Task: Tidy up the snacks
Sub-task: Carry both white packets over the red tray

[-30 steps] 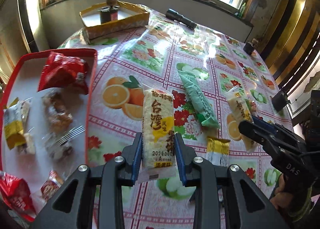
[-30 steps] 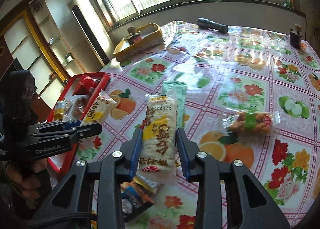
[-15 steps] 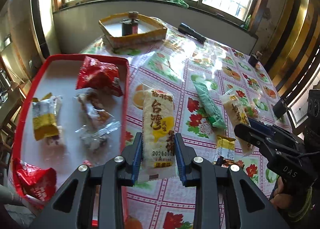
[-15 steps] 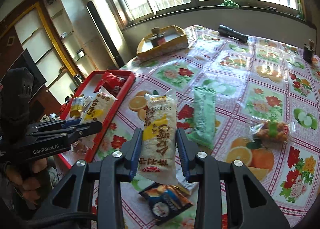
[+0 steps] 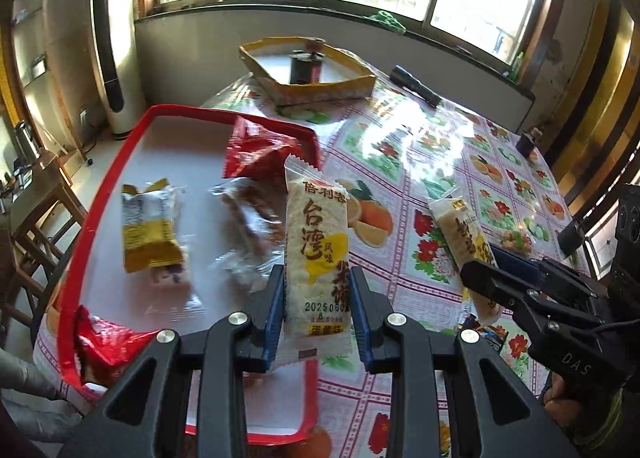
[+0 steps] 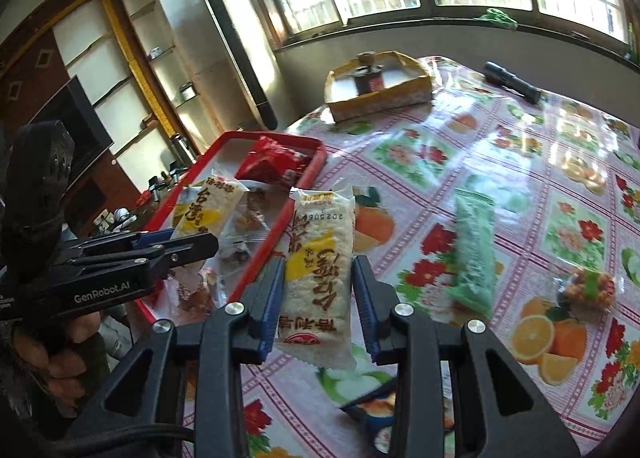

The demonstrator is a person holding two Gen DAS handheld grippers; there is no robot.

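On the floral oilcloth surface (image 5: pixel 400 162), our left claw (image 5: pixel 317 286) and right claw (image 6: pixel 318 278) each pinch a white rice-cracker packet (image 5: pixel 316 254); the red plastic tray (image 5: pixel 104 194) ahead-left holds several snacks, others remain right.

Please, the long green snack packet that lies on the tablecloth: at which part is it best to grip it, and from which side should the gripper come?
Grip the green packet at its middle, across the narrow width, coming from above. It lies flat on the tablecloth, long axis pointing roughly away from the right gripper, so the fingers would straddle its two long edges. The crimped ends are thin and would likely slip.
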